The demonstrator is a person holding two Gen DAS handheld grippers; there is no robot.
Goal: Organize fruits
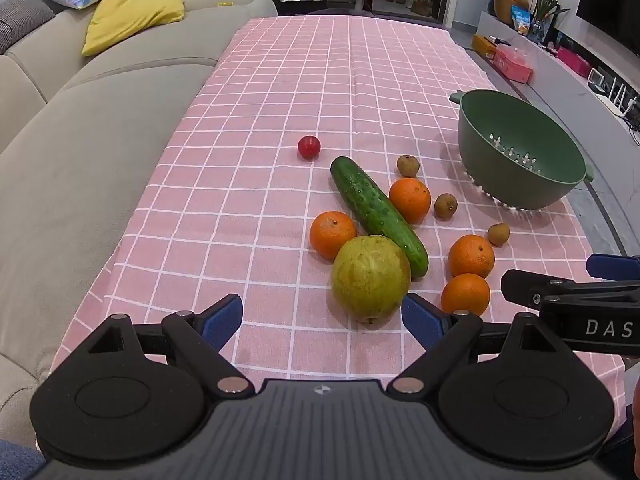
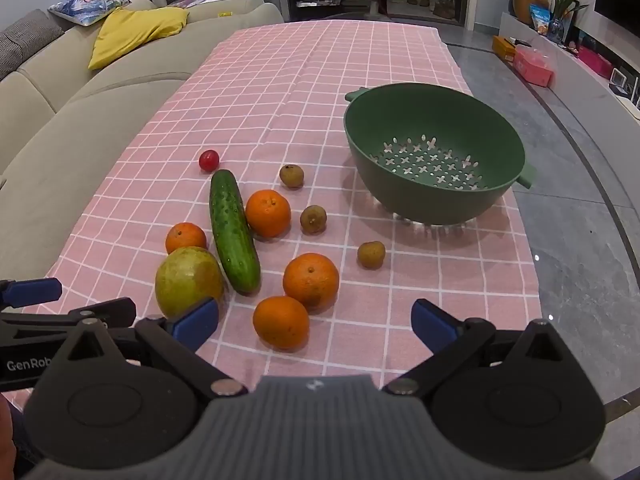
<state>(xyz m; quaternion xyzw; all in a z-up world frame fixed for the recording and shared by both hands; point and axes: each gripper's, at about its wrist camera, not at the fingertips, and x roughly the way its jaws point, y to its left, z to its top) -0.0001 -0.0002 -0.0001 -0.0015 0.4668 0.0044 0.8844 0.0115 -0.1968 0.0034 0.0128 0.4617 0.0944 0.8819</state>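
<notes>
Pink checked tablecloth (image 1: 280, 80), nothing sorted yet | left gripper (image 1: 322, 316) wide open, empty, guava (image 1: 370, 278) just ahead, bit right of centre | right gripper (image 2: 315, 322) also gaping, empty, nearest orange (image 2: 281, 322) between its fingers | colander (image 2: 434, 152) upper right

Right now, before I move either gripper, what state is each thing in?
left gripper: open, holding nothing
right gripper: open, holding nothing
green colander: upright, nothing inside
cucumber: lying flat on the cloth
guava: on the cloth, ungripped
four oranges: loose on the cloth
</notes>
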